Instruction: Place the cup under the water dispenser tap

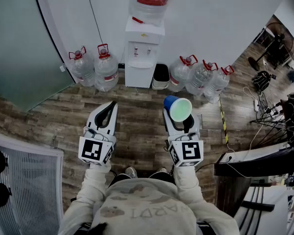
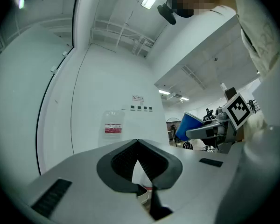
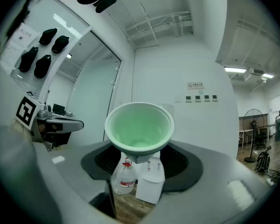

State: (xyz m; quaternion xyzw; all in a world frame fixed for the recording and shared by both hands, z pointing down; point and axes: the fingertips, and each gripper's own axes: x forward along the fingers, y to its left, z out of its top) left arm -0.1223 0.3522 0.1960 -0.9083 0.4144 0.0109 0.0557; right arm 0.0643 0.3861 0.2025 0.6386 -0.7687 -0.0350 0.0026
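A blue cup (image 1: 180, 109) with a pale green inside sits between the jaws of my right gripper (image 1: 179, 116), which is shut on it, mouth tilted up and forward. In the right gripper view the cup (image 3: 139, 129) fills the middle, with the white water dispenser (image 3: 150, 181) small and far below it. The dispenser (image 1: 143, 53) stands against the white wall ahead, a bottle on top, its taps (image 1: 141, 50) facing me across the wooden floor. My left gripper (image 1: 108, 110) is level beside the right one, shut and empty (image 2: 139, 143); its view shows the cup (image 2: 191, 125).
Large water bottles stand on the floor left (image 1: 94, 67) and right (image 1: 201, 77) of the dispenser, with a black bin (image 1: 160, 76) beside it. A glass door (image 1: 19, 43) is at left, a dark desk (image 1: 259, 163) and cables at right, a white rack (image 1: 24, 180) at lower left.
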